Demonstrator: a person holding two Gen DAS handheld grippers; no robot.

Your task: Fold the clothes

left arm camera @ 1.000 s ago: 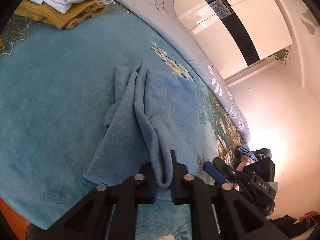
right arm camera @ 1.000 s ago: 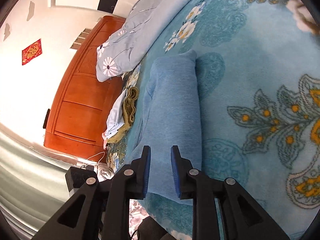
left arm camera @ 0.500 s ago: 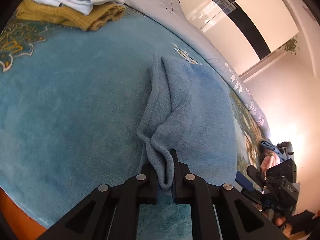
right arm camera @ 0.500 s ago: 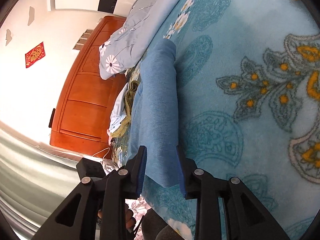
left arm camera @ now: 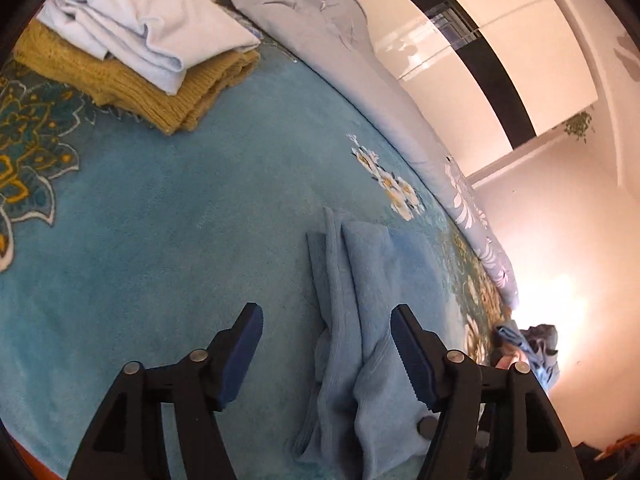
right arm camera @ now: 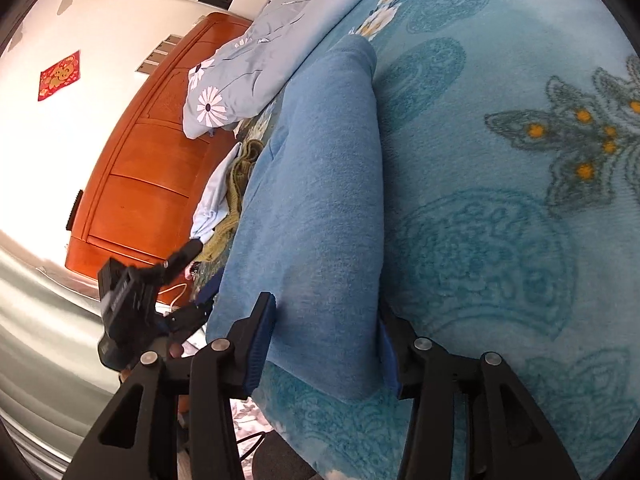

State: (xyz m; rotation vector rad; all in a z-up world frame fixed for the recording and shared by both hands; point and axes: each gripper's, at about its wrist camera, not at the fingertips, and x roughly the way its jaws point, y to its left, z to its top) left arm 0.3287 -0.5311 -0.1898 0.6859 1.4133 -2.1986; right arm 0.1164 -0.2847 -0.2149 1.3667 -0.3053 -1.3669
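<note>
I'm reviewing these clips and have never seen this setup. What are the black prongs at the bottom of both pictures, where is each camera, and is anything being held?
The black prongs are two-finger grippers that a person holds, one per hand. Each carries a fisheye camera looking forward along its fingers, which is why the pictures bulge. The left gripper and the right gripper are both open and hold nothing. Between them, a folded blue towel lies on a teal floral blanket covering a bed. Farther back, a pale blue garment sits folded on a mustard knit sweater. A grey floral duvet lies along the far side.
</note>
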